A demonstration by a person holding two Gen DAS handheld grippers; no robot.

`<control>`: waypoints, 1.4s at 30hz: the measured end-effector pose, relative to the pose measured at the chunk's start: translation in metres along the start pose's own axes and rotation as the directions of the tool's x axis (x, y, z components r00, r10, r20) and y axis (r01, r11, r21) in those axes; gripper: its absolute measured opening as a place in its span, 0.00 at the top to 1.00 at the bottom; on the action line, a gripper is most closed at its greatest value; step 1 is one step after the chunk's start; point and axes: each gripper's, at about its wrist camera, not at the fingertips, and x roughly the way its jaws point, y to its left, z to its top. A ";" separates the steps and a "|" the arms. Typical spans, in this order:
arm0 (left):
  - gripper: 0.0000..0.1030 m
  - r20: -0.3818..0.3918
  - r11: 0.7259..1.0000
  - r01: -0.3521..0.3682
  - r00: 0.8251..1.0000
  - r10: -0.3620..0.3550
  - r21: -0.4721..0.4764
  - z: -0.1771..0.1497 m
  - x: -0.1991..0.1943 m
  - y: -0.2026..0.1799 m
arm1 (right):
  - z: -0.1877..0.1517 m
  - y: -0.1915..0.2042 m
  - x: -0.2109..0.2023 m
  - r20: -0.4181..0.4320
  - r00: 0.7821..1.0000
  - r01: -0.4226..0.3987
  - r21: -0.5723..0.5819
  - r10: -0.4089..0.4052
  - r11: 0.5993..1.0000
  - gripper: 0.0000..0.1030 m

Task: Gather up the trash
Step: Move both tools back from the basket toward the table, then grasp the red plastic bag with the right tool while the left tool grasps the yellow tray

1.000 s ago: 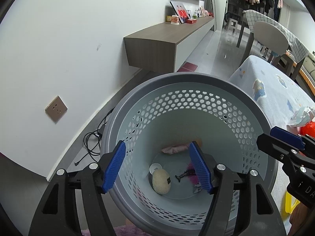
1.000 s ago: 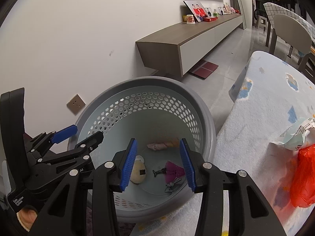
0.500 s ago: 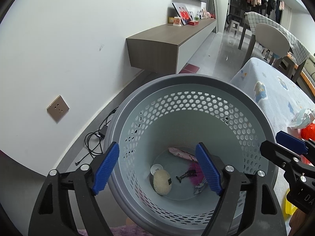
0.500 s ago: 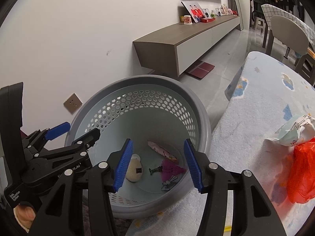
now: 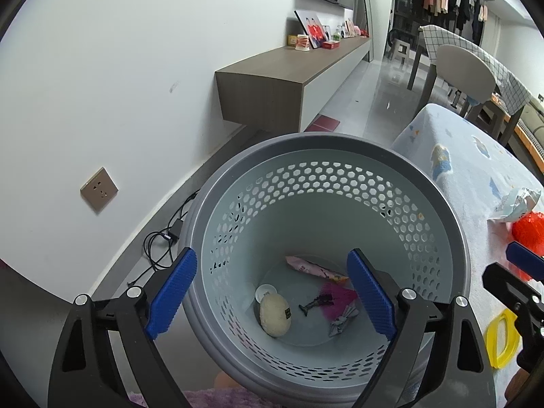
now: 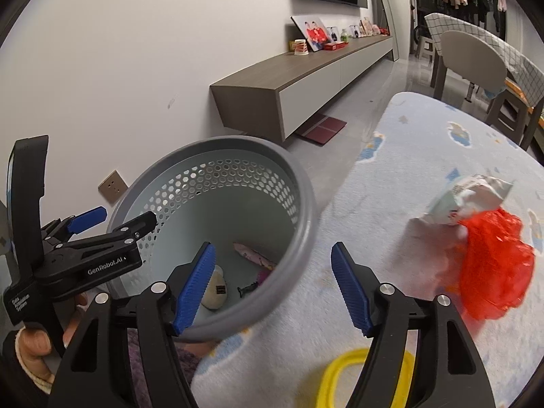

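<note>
A grey perforated basket (image 5: 326,146) (image 6: 292,166) stands beside the table. Inside lie a pink wrapper (image 5: 314,268) (image 6: 253,255), a cream oval piece (image 5: 274,314) (image 6: 215,292), a magenta scrap (image 5: 338,301) and a small white cup (image 5: 265,292). My left gripper (image 5: 272,295) (image 6: 112,219) hangs over the basket, jaws opening, nothing between them. My right gripper (image 6: 272,289) hovers over the basket's rim and the table edge, jaws opening, empty; its tip (image 5: 523,265) shows at the left wrist view's right edge. A crumpled white wrapper (image 6: 465,197) (image 5: 516,200) and a red plastic bag (image 6: 493,265) (image 5: 528,229) lie on the table.
The table wears a pale blue patterned cloth (image 6: 408,156) (image 5: 459,159). A yellow ring (image 6: 343,374) (image 5: 503,340) lies near its front edge. A low wall cabinet (image 5: 289,78), a cable on the floor (image 5: 163,238) and a chair (image 6: 472,64) are beyond. A hand (image 6: 34,343) holds the left gripper.
Both grippers' jaws have spread wider. The pink wrapper dropped from between the left jaws to the basket floor. The right gripper swung right, from over the basket toward the table.
</note>
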 end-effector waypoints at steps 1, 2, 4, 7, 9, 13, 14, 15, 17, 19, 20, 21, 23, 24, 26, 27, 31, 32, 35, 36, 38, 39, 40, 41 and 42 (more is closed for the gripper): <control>0.14 0.002 1.000 0.003 1.000 -0.003 0.002 0.000 -0.001 -0.001 | -0.003 -0.003 -0.005 0.009 1.000 0.010 0.000 -0.010 1.000 0.32; 0.14 0.004 1.000 0.007 1.000 -0.007 0.004 -0.001 -0.002 -0.001 | -0.006 -0.004 -0.009 0.014 1.000 0.020 -0.001 -0.020 1.000 0.31; 0.13 0.010 1.000 0.010 1.000 -0.010 0.008 -0.002 -0.006 -0.003 | -0.015 -0.010 -0.018 0.020 0.998 0.057 -0.005 -0.057 0.998 0.31; 0.13 0.019 1.000 0.012 1.000 -0.013 0.018 -0.003 -0.011 -0.007 | -0.028 -0.021 -0.028 0.023 0.995 0.095 0.002 -0.095 0.995 0.31; 0.13 0.027 0.999 0.014 1.000 -0.015 0.031 -0.004 -0.016 -0.013 | -0.037 -0.033 -0.037 0.026 0.992 0.124 0.019 -0.125 0.992 0.31; 0.13 0.035 0.999 0.029 0.999 -0.031 0.042 -0.007 -0.025 -0.023 | -0.049 -0.058 -0.052 0.024 0.985 0.170 0.075 -0.173 0.983 0.31; 0.13 0.034 0.998 0.035 0.999 -0.037 0.042 -0.007 -0.027 -0.026 | -0.051 -0.064 -0.055 0.027 0.983 0.179 0.088 -0.182 0.980 0.30; 0.13 0.033 0.998 0.044 0.998 -0.045 0.045 -0.009 -0.029 -0.031 | -0.052 -0.070 -0.057 0.030 0.980 0.191 0.102 -0.195 0.976 0.30; 0.13 0.032 0.997 0.055 0.998 -0.056 0.050 -0.011 -0.033 -0.037 | -0.054 -0.083 -0.063 0.038 0.973 0.221 0.128 -0.228 0.967 0.30; 0.13 0.025 0.996 0.072 0.997 -0.074 0.057 -0.015 -0.036 -0.047 | -0.054 -0.095 -0.065 0.042 0.969 0.236 0.151 -0.244 0.960 0.30; 0.13 0.021 0.995 0.078 0.997 -0.080 0.059 -0.017 -0.038 -0.051 | -0.054 -0.101 -0.066 0.041 0.968 0.237 0.165 -0.247 0.957 0.30; 0.13 0.013 0.994 0.090 0.996 -0.091 0.063 -0.020 -0.040 -0.057 | -0.054 -0.107 -0.066 0.038 0.968 0.239 0.176 -0.250 0.955 0.30; 0.13 0.005 0.992 0.104 0.994 -0.105 0.070 -0.024 -0.042 -0.065 | -0.054 -0.116 -0.066 0.042 0.966 0.244 0.192 -0.257 0.951 0.30; 0.13 0.001 0.991 0.111 0.994 -0.111 0.075 -0.026 -0.043 -0.071 | -0.053 -0.121 -0.066 0.043 0.964 0.249 0.196 -0.262 0.948 0.30; 0.13 -0.007 0.989 0.121 0.993 -0.121 0.086 -0.029 -0.044 -0.080 | -0.051 -0.128 -0.062 0.041 0.963 0.252 0.196 -0.265 0.948 0.30; 0.13 -0.012 0.988 0.125 0.992 -0.125 0.092 -0.031 -0.044 -0.086 | -0.049 -0.131 -0.059 0.037 0.963 0.254 0.196 -0.266 0.947 0.30; 0.13 -0.024 0.985 0.135 0.991 -0.133 0.111 -0.037 -0.045 -0.101 | -0.040 -0.137 -0.049 0.031 0.962 0.261 0.189 -0.272 0.947 0.30; 0.13 -0.028 0.984 0.137 0.991 -0.134 0.114 -0.037 -0.044 -0.104 | -0.037 -0.138 -0.046 0.032 0.961 0.263 0.186 -0.273 0.947 0.27; 0.13 -0.043 0.982 0.148 0.989 -0.144 0.120 -0.041 -0.044 -0.112 | -0.029 -0.140 -0.036 0.032 0.960 0.268 0.180 -0.278 0.946 0.26; 0.13 -0.047 0.981 0.152 0.988 -0.147 0.124 -0.042 -0.044 -0.115 | -0.027 -0.142 -0.033 0.032 0.959 0.271 0.184 -0.281 0.945 0.26; 0.13 -0.054 0.979 0.154 0.988 -0.148 0.131 -0.044 -0.044 -0.120 | -0.024 -0.146 -0.027 0.028 0.958 0.275 0.197 -0.285 0.941 0.26; 0.13 -0.058 0.979 0.158 0.987 -0.151 0.133 -0.045 -0.045 -0.122 | -0.024 -0.148 -0.024 0.028 0.960 0.269 0.203 -0.280 0.942 0.26; 0.13 -0.061 0.978 0.161 0.986 -0.154 0.134 -0.046 -0.045 -0.125 | -0.023 -0.150 -0.023 0.027 0.961 0.265 0.206 -0.276 0.942 0.26; 0.13 -0.063 0.977 0.164 0.986 -0.157 0.135 -0.047 -0.046 -0.127 | -0.023 -0.152 -0.021 0.025 0.962 0.262 0.211 -0.274 0.942 0.27; 0.13 -0.067 0.976 0.166 0.985 -0.158 0.138 -0.049 -0.046 -0.129 | -0.024 -0.153 -0.021 0.025 0.962 0.260 0.214 -0.272 0.942 0.27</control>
